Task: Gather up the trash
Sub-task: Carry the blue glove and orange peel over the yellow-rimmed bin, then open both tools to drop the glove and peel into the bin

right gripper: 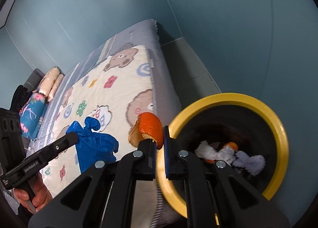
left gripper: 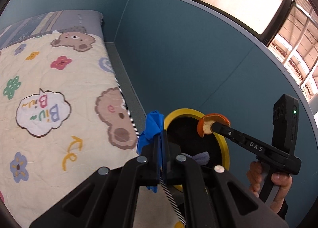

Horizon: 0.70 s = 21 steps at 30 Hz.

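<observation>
- Pinching a crumpled blue glove (left gripper: 152, 128) in the left tool (left gripper: 162, 142), fingers pressed together on the thin material so it cannot slip while being carried.
- Clamping a curl of orange peel (right gripper: 148, 130) in the right tool (right gripper: 159, 144), gripped at its lower edge so most of the peel is sticking up above the pads.
- Holding both pieces in the air beside the bed (left gripper: 59, 92), near the edge of the patterned quilt (right gripper: 111, 96), apparently because both were gathered as rubbish for the same bin.
- Pointing both tools down toward the yellow-rimmed bin (right gripper: 278, 128) standing on the floor next to the bed, probably so each piece can fall straight in once let go.
- Showing the peel, in the left wrist view, over the bin's dark opening near its far rim; showing the glove at the rim on the bed side, with the exact overlap hard to judge.
- Already lying in the bin: white crumpled tissue (right gripper: 210, 152) and an orange scrap (right gripper: 231, 145), suggesting collection is well under way.
- Gripping each handle with one hand (left gripper: 278, 182), triggers apparently squeezed to keep the pinch.
- Likely coming next: bringing the glove fully over the opening before spreading either tool, since a release at the rim risks dropping it onto the floor or bed.
</observation>
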Tool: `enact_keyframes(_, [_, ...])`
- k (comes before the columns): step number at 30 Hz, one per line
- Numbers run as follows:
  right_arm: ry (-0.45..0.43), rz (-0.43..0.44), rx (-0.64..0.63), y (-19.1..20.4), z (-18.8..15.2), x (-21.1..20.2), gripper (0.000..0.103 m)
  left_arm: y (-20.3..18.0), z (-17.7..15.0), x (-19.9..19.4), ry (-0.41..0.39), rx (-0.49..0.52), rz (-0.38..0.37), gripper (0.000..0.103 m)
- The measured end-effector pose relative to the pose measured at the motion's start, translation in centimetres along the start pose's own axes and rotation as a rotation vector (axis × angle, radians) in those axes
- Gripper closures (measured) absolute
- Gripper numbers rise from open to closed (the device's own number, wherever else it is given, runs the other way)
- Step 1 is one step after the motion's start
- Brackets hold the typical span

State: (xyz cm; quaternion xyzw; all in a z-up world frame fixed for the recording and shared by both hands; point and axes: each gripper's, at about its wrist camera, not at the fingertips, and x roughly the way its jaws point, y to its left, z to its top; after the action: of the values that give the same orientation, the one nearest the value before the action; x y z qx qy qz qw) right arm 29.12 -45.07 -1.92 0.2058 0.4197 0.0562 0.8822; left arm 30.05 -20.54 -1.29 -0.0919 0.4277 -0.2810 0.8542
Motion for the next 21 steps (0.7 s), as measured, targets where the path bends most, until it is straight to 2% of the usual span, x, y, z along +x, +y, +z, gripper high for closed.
enact_keyframes(11, [0.000, -0.045, 0.074, -5.7, 0.0, -0.7, 0.097, -5.5, -0.6, 3.9, 0.051, 0.105, -0.059, 0.102])
enact_keyframes(21, [0.020, -0.065, 0.144, -9.5, -0.5, 0.2, 0.097, -6.9, -1.3, 7.6, 0.104, 0.104, -0.083, 0.102])
